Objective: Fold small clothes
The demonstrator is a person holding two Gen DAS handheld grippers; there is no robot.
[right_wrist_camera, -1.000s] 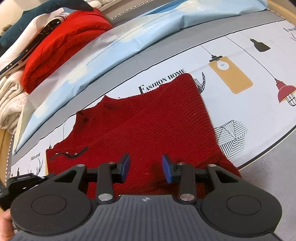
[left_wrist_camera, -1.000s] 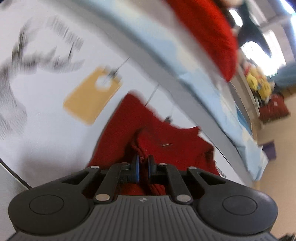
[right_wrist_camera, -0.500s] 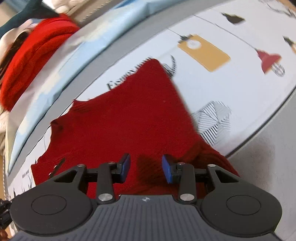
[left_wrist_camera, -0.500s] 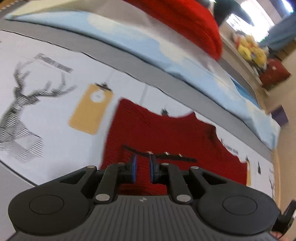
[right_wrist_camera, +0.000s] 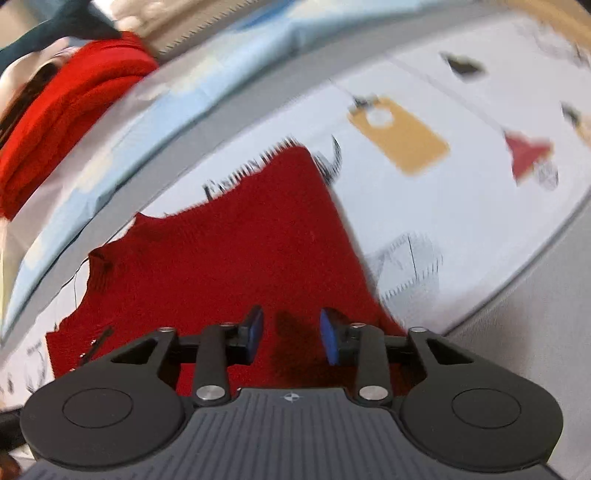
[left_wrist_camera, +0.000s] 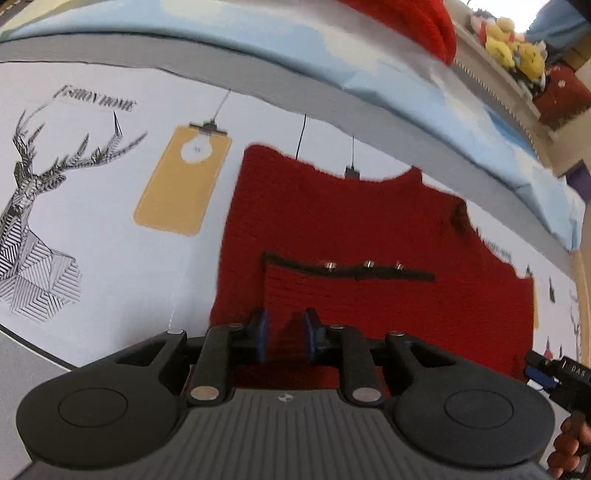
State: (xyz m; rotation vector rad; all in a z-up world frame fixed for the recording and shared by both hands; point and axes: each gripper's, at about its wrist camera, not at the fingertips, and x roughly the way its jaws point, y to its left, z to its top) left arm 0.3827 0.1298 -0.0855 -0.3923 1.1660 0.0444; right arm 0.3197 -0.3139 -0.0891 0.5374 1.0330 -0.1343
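Note:
A small red knit sweater (left_wrist_camera: 369, 229) lies flat on the printed white tablecloth (left_wrist_camera: 110, 258), with a black buttoned strip (left_wrist_camera: 351, 271) across it. My left gripper (left_wrist_camera: 284, 332) hovers over its near edge, jaws partly open and empty. In the right wrist view the same sweater (right_wrist_camera: 240, 251) lies spread out, and my right gripper (right_wrist_camera: 291, 332) is open and empty above its near hem. The right gripper's tip (left_wrist_camera: 554, 373) also shows at the far right of the left wrist view.
A light blue sheet (left_wrist_camera: 369, 62) runs along the back of the table. A bright red folded garment (right_wrist_camera: 62, 107) sits in a pile of clothes at the back. The grey border (right_wrist_camera: 517, 332) of the cloth is at the near right. Plush toys (left_wrist_camera: 509, 33) sit on a shelf.
My left gripper let go of the sweater fold, opened a little and drew back; the sweater now lies flat. The right gripper stayed open and shifted over the hem.

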